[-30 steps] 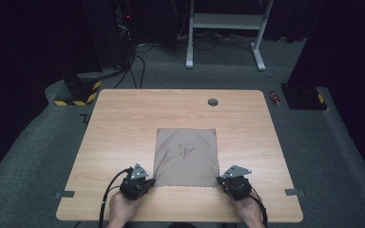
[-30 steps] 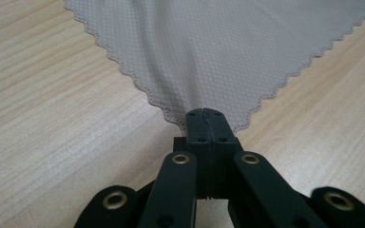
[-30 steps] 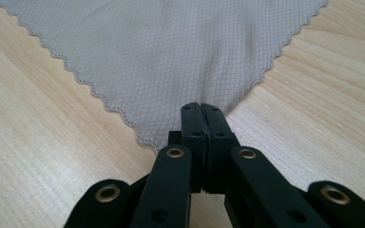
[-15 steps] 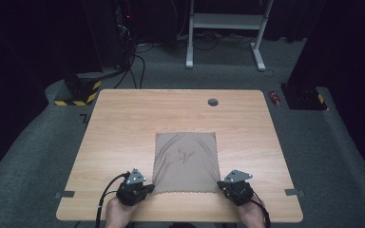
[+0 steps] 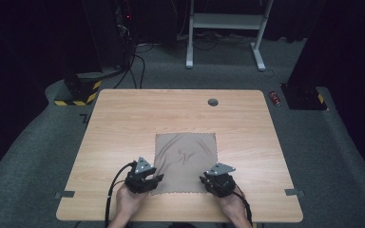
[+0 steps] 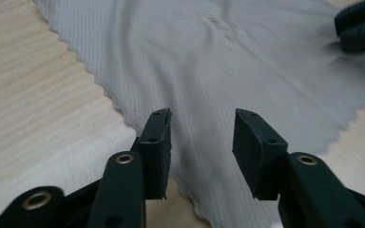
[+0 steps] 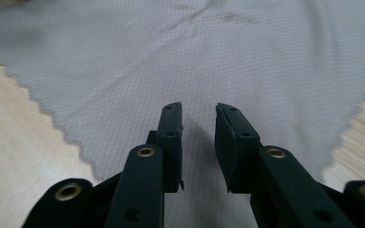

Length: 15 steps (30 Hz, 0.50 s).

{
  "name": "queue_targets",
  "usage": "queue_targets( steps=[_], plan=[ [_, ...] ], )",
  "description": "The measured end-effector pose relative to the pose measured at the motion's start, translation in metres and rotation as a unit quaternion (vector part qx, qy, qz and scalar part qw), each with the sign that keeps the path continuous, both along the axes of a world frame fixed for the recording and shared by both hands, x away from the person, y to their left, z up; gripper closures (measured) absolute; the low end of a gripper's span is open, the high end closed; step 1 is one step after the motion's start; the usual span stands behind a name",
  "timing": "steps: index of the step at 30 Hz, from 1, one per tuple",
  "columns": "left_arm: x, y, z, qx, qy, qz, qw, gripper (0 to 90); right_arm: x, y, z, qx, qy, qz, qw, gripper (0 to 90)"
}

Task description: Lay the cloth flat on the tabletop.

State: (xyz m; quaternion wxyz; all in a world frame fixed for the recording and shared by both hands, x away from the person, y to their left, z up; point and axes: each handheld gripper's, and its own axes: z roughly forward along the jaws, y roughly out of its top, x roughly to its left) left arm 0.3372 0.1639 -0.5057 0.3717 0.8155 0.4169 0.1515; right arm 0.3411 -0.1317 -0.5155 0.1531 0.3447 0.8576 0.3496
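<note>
Pale woodgrain table [image 5: 123,123], square grey waffle-weave cloth [image 5: 185,161], scalloped edges

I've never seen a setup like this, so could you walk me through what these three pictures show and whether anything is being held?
There is no robot here: a person at a wooden table holds a hand-operated gripper in each hand. The high view looks down from above; the left gripper and the right gripper sit at the near corners of a grey-brown cloth that lies flat on the table. The other two pictures come from cameras riding on each gripper, looking along its two black fingers. In the left gripper view the fingers stand apart over the cloth's scalloped edge; in the right gripper view the fingers show a narrower gap above the cloth. Both have just been opening, and nothing is pinched: the cloth lies loose beneath them.
</note>
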Motion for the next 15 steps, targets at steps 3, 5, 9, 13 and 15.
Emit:
queue_targets(
  steps=[3,5,9,13,15],
  plan=[
    [0.01,-0.001,-0.003,0.011,-0.002,0.009,0.9999,55.1,0.0,0.006,-0.004,-0.001,-0.009,-0.001,1.0,70.8],
    [0.018,-0.001,-0.007,0.026,-0.002,0.021,0.9994,54.6,-0.002,0.005,-0.004,-0.002,-0.013,-0.004,0.9999,68.9],
    [0.024,0.006,-0.014,0.031,-0.008,0.033,0.9989,52.4,-0.004,-0.006,-0.006,0.01,-0.016,-0.007,0.9998,65.2],
    [0.027,0.01,-0.016,0.024,-0.018,0.037,0.9989,49.3,-0.005,-0.011,-0.008,0.017,-0.02,-0.003,0.9997,65.1],
    [0.028,0.013,-0.019,0.017,-0.027,0.042,0.9986,47.7,-0.005,-0.011,-0.008,0.017,-0.019,-0.003,0.9997,65.1]
  ],
)
